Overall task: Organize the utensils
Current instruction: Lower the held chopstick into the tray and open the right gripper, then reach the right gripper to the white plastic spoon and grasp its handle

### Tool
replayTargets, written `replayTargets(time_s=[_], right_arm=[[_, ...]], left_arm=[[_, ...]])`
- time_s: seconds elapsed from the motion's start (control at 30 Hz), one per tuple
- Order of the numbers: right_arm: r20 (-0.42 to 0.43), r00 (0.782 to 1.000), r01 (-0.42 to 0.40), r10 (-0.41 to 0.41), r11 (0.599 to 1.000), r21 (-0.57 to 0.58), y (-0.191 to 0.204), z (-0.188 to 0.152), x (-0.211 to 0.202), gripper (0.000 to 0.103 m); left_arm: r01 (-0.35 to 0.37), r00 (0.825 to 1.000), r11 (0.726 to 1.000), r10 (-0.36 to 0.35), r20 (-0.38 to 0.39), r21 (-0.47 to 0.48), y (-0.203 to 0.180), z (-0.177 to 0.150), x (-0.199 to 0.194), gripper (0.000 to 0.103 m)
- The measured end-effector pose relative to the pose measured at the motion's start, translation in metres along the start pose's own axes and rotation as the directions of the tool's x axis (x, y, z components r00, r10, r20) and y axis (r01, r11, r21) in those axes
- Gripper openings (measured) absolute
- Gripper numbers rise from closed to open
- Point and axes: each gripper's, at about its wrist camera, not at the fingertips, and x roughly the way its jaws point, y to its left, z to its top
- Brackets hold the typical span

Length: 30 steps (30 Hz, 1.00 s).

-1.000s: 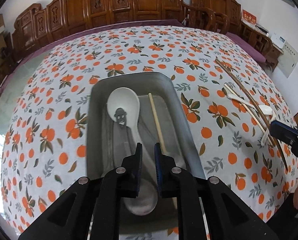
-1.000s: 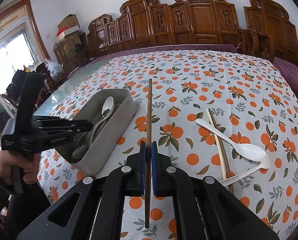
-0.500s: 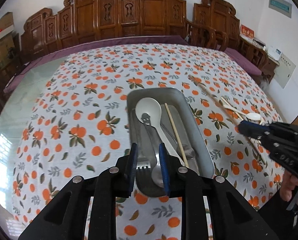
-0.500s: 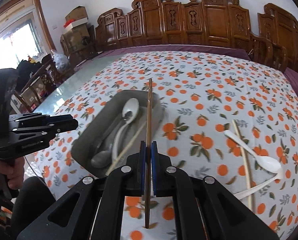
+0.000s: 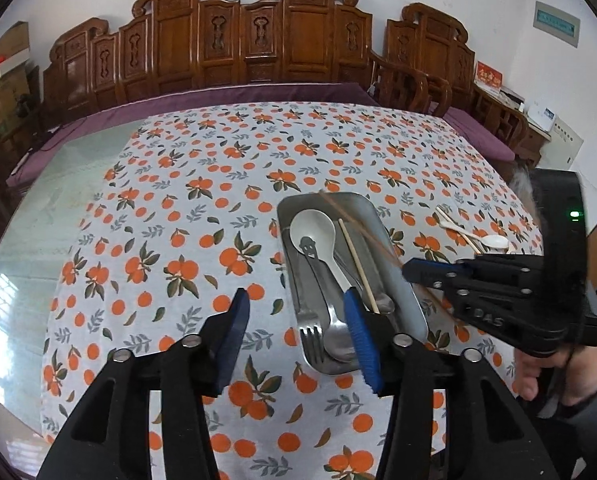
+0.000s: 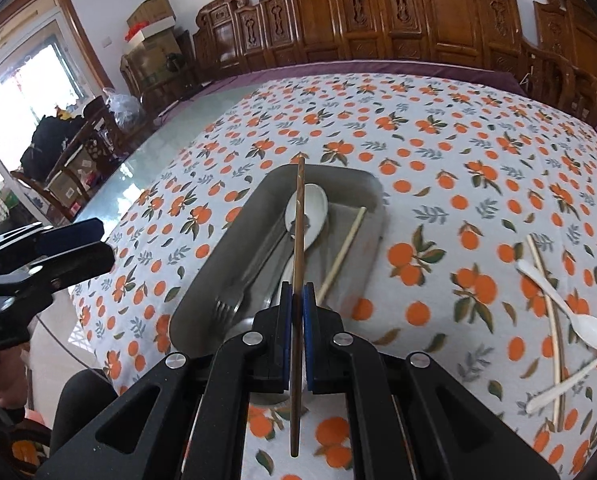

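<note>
A metal tray (image 5: 394,256) (image 6: 226,248) sits on the orange-print tablecloth. It holds a white ceramic spoon (image 5: 312,236) (image 6: 314,208), a pale chopstick (image 5: 356,260) (image 6: 344,248), a fork (image 5: 312,334) (image 6: 228,304) and a metal spoon (image 5: 336,340). My right gripper (image 6: 297,308) (image 5: 414,272) is shut on a dark brown chopstick (image 6: 298,216) (image 5: 358,224) and holds it over the tray. My left gripper (image 5: 296,320) is open and empty, near the tray's near left corner.
Two white plastic spoons (image 6: 566,308) (image 5: 474,236) and a brown chopstick (image 6: 550,300) lie on the cloth right of the tray. Carved wooden chairs (image 5: 258,40) line the far side of the table. A bare glass table edge (image 5: 30,216) shows at the left.
My left gripper has drawn back from the tray, shifted left and opened wide. My right gripper has carried the dark chopstick left, from beside the tray to over it.
</note>
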Motion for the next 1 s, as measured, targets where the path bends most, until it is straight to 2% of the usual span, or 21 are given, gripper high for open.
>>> replayTargets(time_s=[0.2,0.23,0.27,0.3,0.57,0.7,0.87,1.0], right_arm=[[-0.042,0.999,-0.003,0.003,1.000,0.014,0.011,0.002,0.029,0.006],[-0.050,0.999,0.000,0.000,1.000,0.018,0.013,0.002,0.034,0.006],[-0.053,0.999,0.000,0.001,1.000,0.019,0.013,0.002,0.037,0.006],[-0.056,0.998,0.000,0.001,1.000,0.019,0.014,0.002,0.040,0.006],[-0.061,0.998,-0.033,0.034,0.999,0.016,0.020,0.004,0.053,0.008],[-0.038,0.998,-0.043,0.043,0.999,0.005,0.016,0.004,0.044,0.009],[0.023,0.999,-0.043,0.043,0.999,-0.024,-0.003,0.003,0.006,0.009],[0.059,0.998,0.004,0.000,0.998,-0.066,-0.026,0.002,-0.024,0.009]], left_arm=[[-0.009,1.000,1.000,0.009,-0.009,-0.015,0.014,-0.002,0.000,0.050],[-0.017,1.000,1.000,0.017,-0.012,-0.015,0.017,-0.004,0.000,0.055],[-0.027,1.000,1.000,0.026,-0.013,-0.015,0.019,-0.005,0.000,0.066],[-0.036,0.999,0.999,0.036,-0.005,-0.016,0.021,-0.006,-0.001,0.070],[-0.062,0.998,0.997,0.061,-0.024,-0.050,0.039,-0.012,0.006,0.071],[-0.063,0.998,0.997,0.061,-0.028,-0.055,0.038,-0.013,0.009,0.072],[-0.041,0.999,0.998,0.040,-0.021,-0.041,0.022,-0.010,0.010,0.072],[-0.013,1.000,1.000,0.012,-0.019,-0.025,0.002,-0.007,0.014,0.072]])
